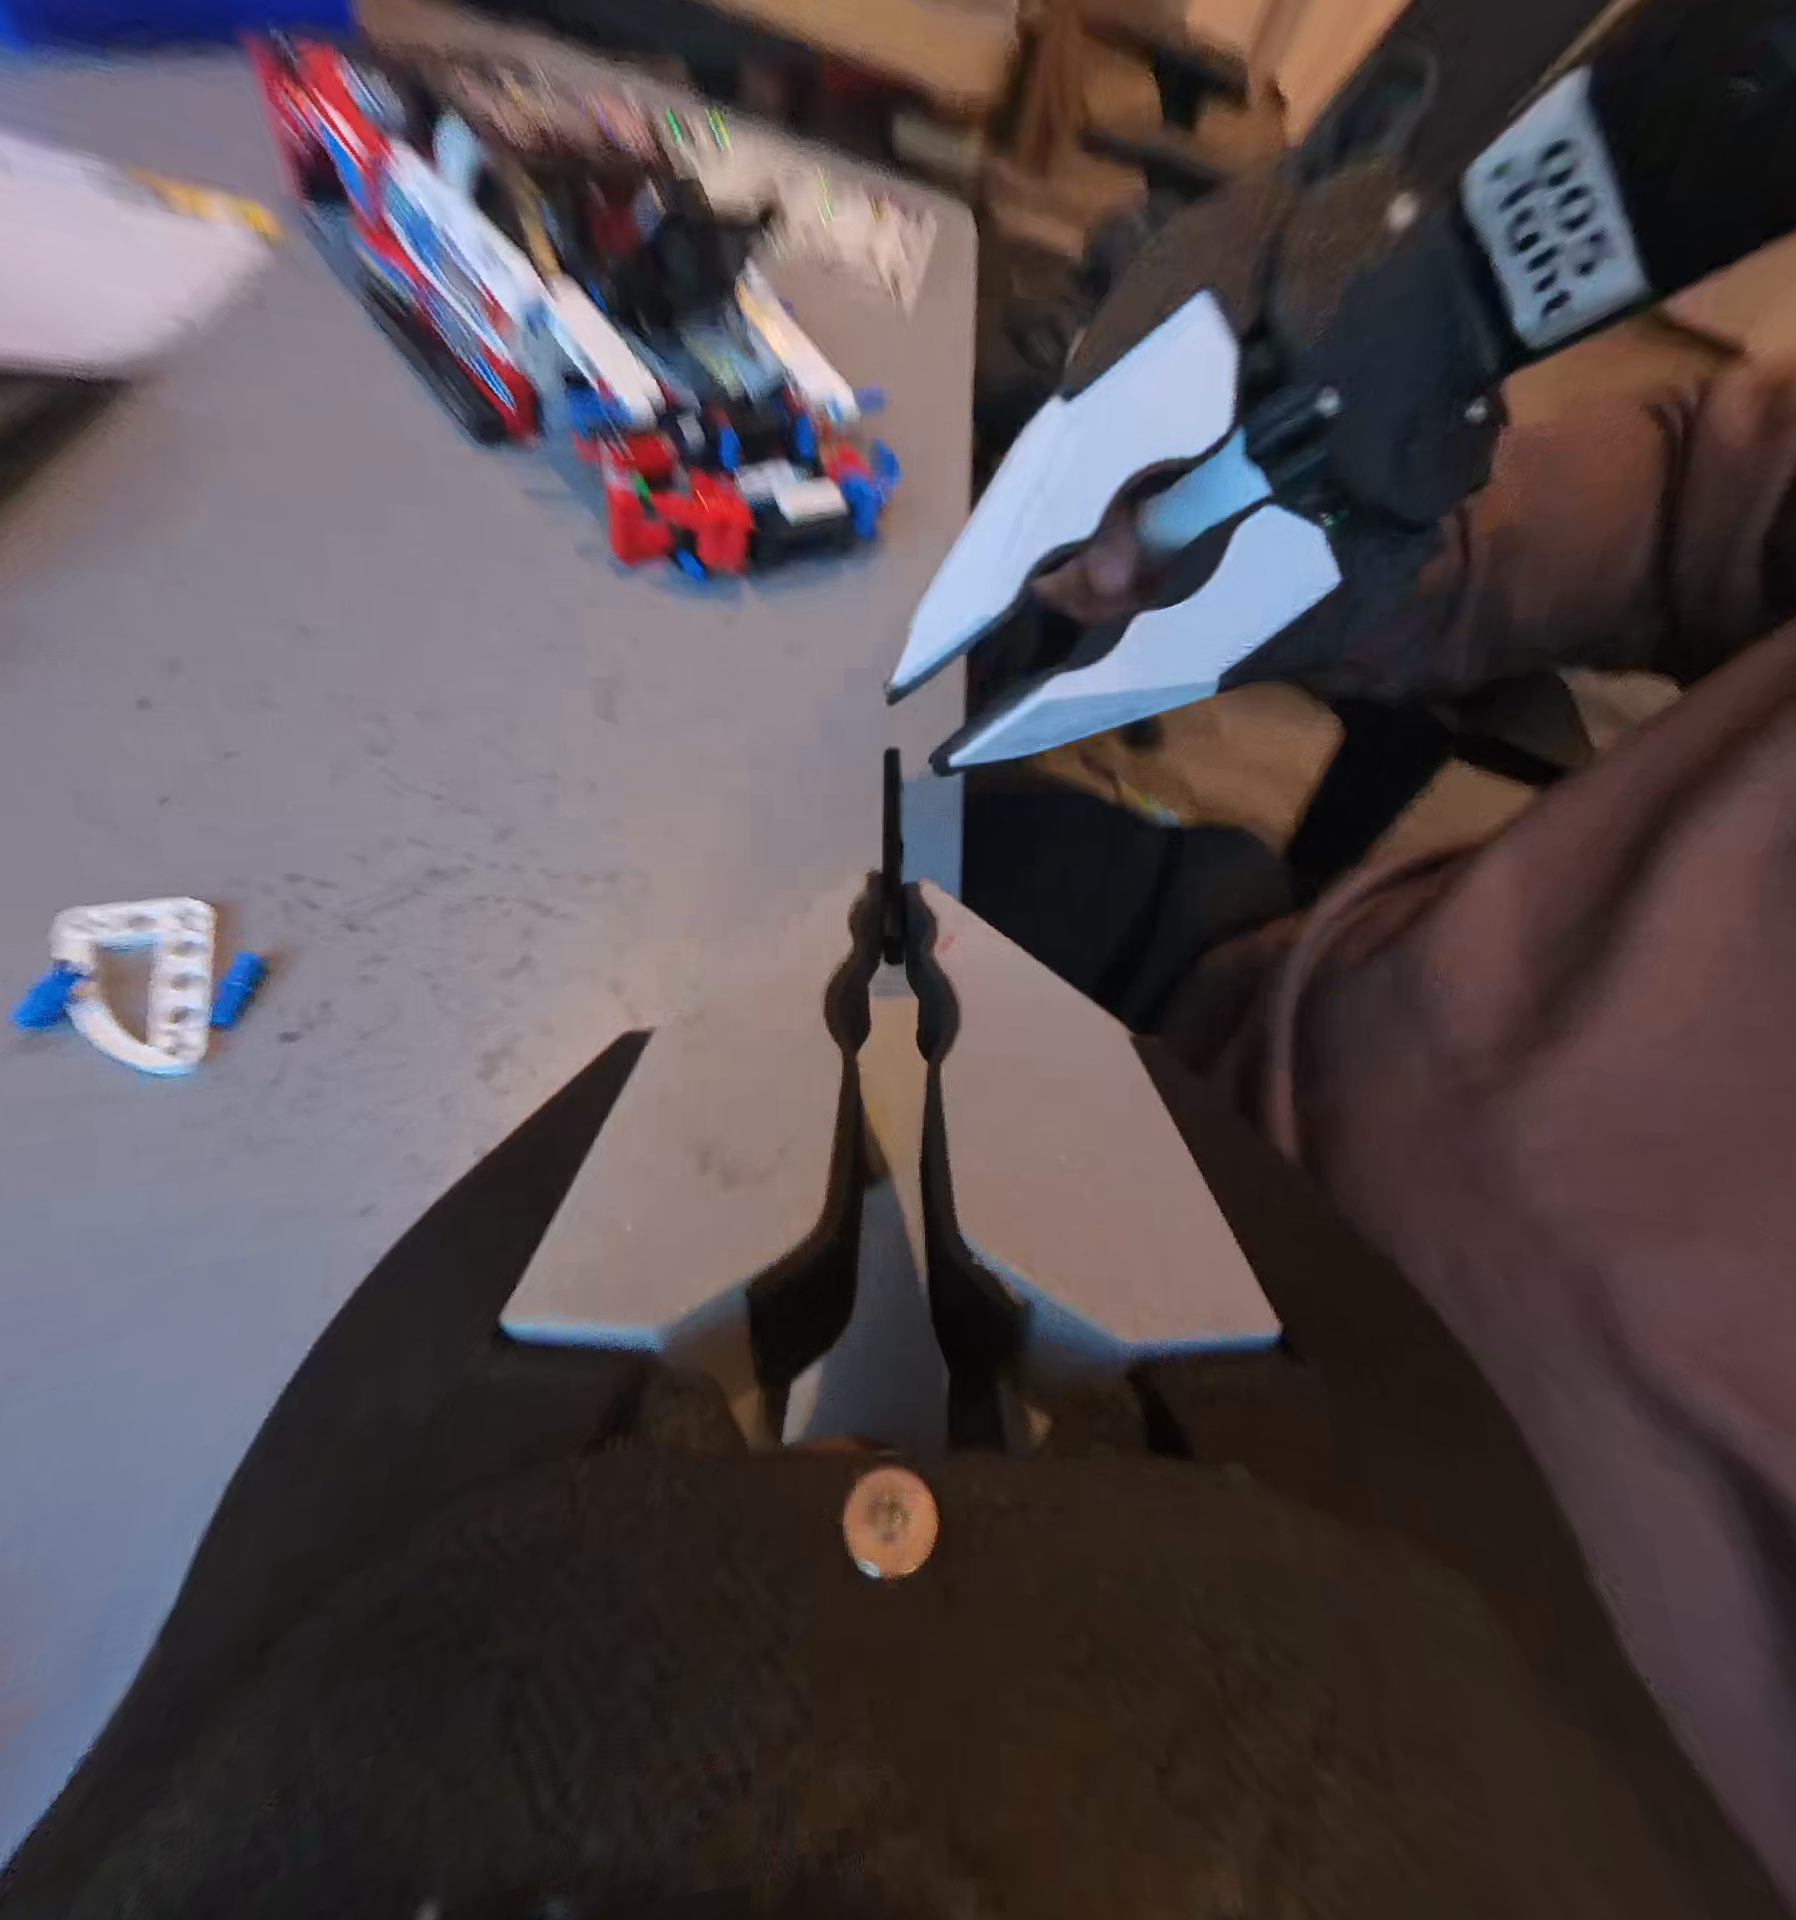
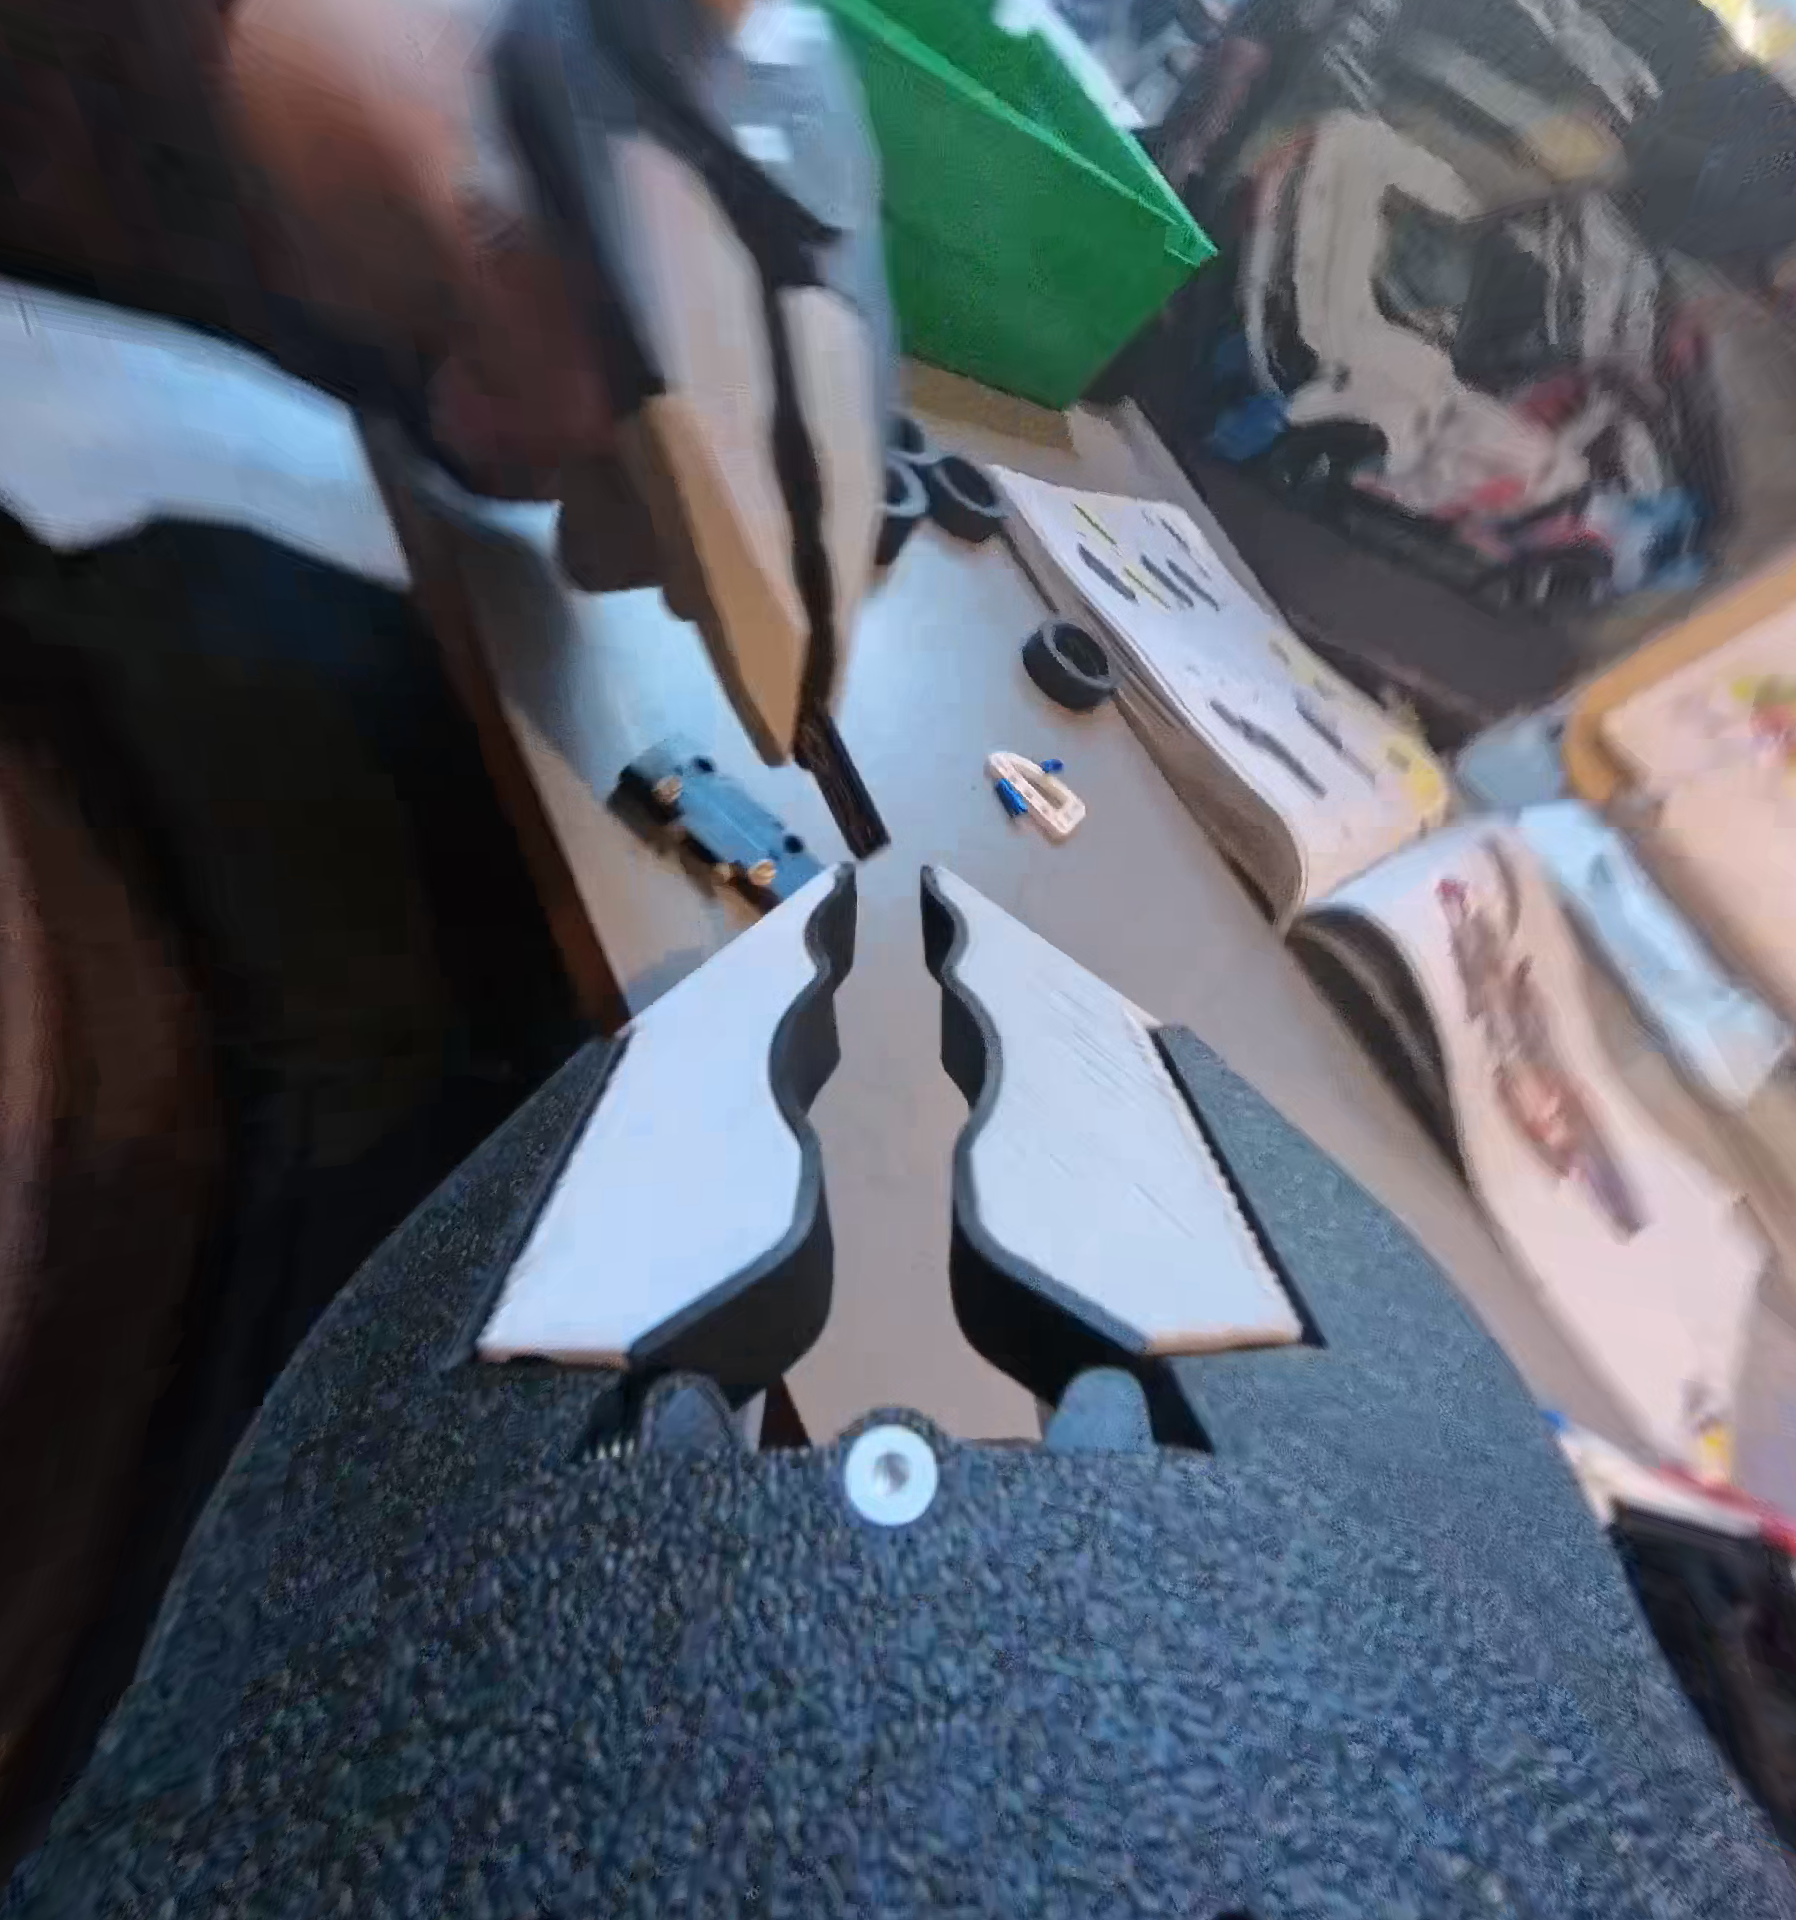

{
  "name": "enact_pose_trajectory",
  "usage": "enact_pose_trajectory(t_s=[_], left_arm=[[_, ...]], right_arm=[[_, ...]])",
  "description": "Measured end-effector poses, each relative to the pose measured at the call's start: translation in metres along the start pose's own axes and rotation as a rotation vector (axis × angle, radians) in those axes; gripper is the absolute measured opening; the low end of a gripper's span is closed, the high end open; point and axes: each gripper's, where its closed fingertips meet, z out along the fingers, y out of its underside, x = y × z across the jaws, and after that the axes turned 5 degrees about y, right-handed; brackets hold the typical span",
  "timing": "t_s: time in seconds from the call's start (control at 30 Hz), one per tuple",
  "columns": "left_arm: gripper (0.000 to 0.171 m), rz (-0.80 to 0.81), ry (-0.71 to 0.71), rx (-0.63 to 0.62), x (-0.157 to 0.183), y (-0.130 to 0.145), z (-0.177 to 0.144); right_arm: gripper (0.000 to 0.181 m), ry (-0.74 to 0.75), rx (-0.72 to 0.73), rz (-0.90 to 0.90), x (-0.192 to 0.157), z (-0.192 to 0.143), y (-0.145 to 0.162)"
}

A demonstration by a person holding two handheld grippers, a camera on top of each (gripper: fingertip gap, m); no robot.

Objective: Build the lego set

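Observation:
My left gripper is shut on a thin black lego piece that sticks up past its tips, over the table's right edge. In the right wrist view the left gripper hangs at upper left with the black piece below its tips. My right gripper is open and empty, its tips just short of the black piece; it also shows in the left wrist view, coming in from the right. A partly built red, white and blue lego car sits at the table's far side. A small white part with blue pins lies on the table to the left, also in the right wrist view.
An open instruction booklet lies on the table, with black tyres near it. A dark grey lego assembly lies near the table edge. A green bin stands behind. A person's brown sleeve fills the right. Less than 4 cm separates the two grippers' tips.

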Motion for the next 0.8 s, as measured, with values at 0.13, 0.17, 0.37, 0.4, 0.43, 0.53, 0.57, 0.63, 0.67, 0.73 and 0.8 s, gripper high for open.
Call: enact_pose_trajectory(t_s=[0.13,0.17,0.37,0.4,0.43,0.53,0.57,0.63,0.67,0.73,0.8], left_arm=[[0.000,0.116,-0.022,0.390,0.020,-0.050,-0.024],[0.000,0.149,-0.044,0.435,0.022,-0.055,-0.027],[0.001,0.196,-0.027,0.418,0.036,-0.058,-0.018],[0.000,0.175,-0.027,0.396,0.034,-0.056,-0.016],[0.000,0.154,-0.034,0.375,0.031,-0.054,-0.015],[0.000,0.072,-0.091,0.218,0.015,-0.035,-0.010],[0.000,0.034,-0.121,0.157,0.008,-0.026,-0.010],[0.000,-0.068,-0.125,0.038,0.003,-0.007,-0.008],[0.000,-0.122,-0.114,0.016,0.004,-0.003,-0.007],[0.000,-0.201,-0.066,0.003,0.011,0.000,-0.004],[0.001,-0.240,-0.057,-0.023,0.011,0.003,-0.001]], right_arm=[[0.015,-0.186,0.116,0.525,0.011,-0.010,-0.024],[0.017,-0.263,0.177,0.626,0.009,-0.015,-0.037],[0.010,-0.318,0.296,0.681,0.009,-0.023,-0.064],[0.009,-0.314,0.304,0.663,0.009,-0.024,-0.065],[0.011,-0.295,0.290,0.640,0.009,-0.022,-0.062],[0.019,-0.138,0.137,0.432,0.019,-0.014,-0.036],[0.024,-0.089,0.083,0.307,0.021,-0.014,-0.030],[0.026,0.017,-0.023,-0.009,0.020,-0.014,-0.021],[0.026,0.037,-0.059,-0.150,0.013,-0.011,-0.021],[0.020,0.024,-0.084,-0.343,-0.007,-0.004,-0.021],[0.020,-0.001,-0.094,-0.469,-0.025,0.004,-0.019]])
